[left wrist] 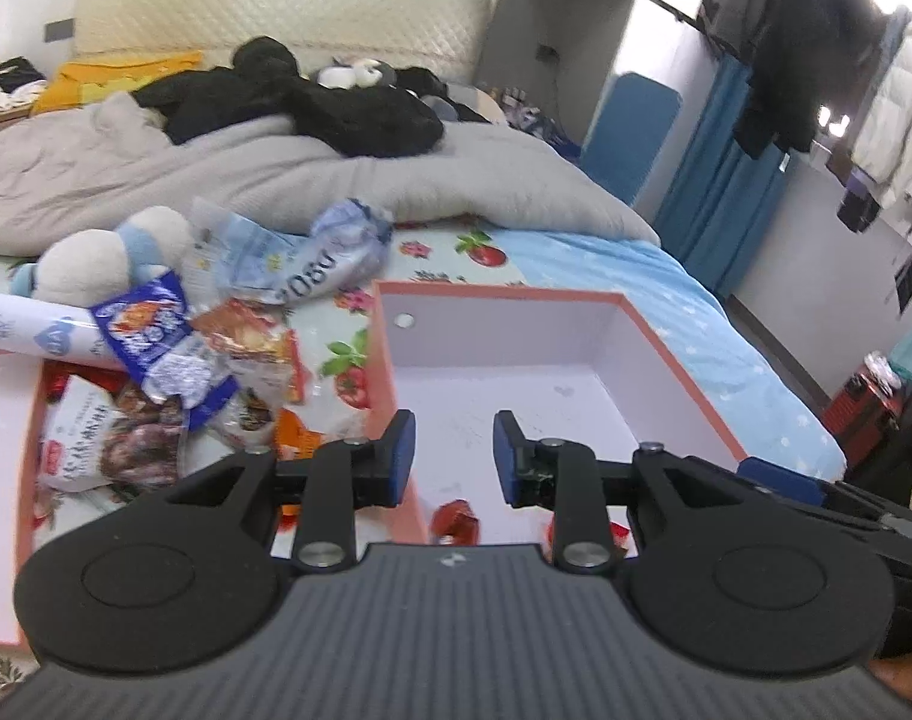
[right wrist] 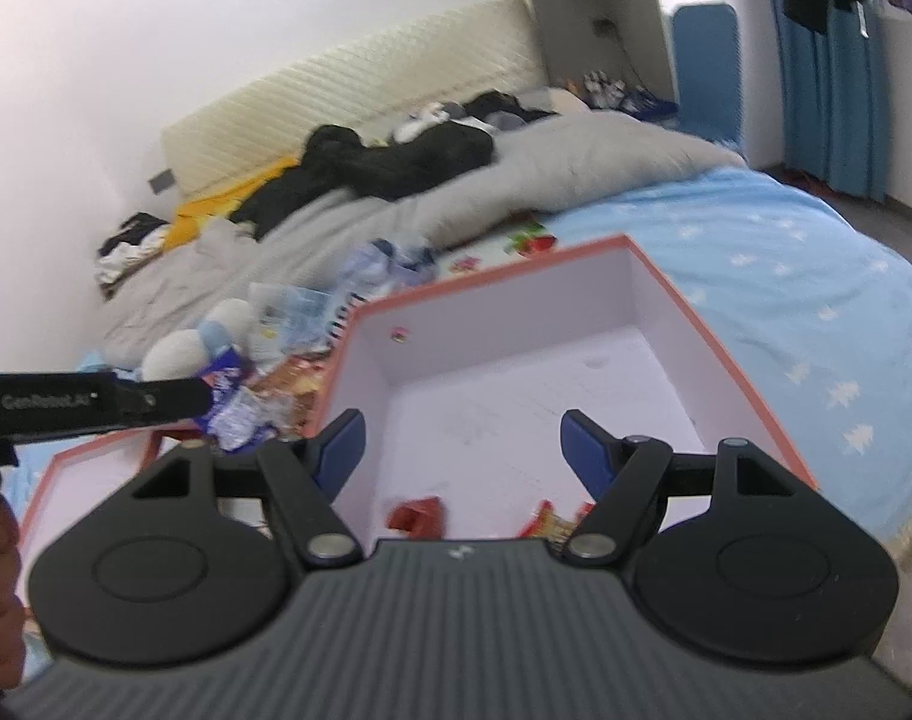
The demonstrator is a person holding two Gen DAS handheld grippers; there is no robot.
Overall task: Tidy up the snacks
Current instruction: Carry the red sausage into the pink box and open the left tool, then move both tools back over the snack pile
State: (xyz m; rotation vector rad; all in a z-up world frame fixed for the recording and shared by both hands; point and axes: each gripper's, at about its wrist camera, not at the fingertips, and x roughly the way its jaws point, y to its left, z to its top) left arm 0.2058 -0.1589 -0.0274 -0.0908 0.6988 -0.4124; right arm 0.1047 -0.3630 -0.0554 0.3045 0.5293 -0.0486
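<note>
A salmon-edged box [left wrist: 492, 330] with a white inside lies open on the bed. My left gripper [left wrist: 454, 456] hovers over its near left corner, open, with nothing between the blue pads. Below it a small red snack packet [left wrist: 456, 525] lies on the box floor, and a second red packet [left wrist: 618, 531] peeks out to the right. In the right wrist view my right gripper [right wrist: 462, 450] stands wide open and empty above the same box [right wrist: 516, 324], with the red packet [right wrist: 417, 516] and an orange-red packet [right wrist: 552, 522] beneath it. A heap of snack bags [left wrist: 174, 354] lies left of the box.
A box lid [left wrist: 0, 420] holds part of the snack heap at the left. A plush toy [left wrist: 96, 258] and a white bottle [left wrist: 30, 330] lie behind it. A grey duvet [left wrist: 276, 174] and dark clothes cover the far bed. The blue sheet [right wrist: 786, 276] stretches right.
</note>
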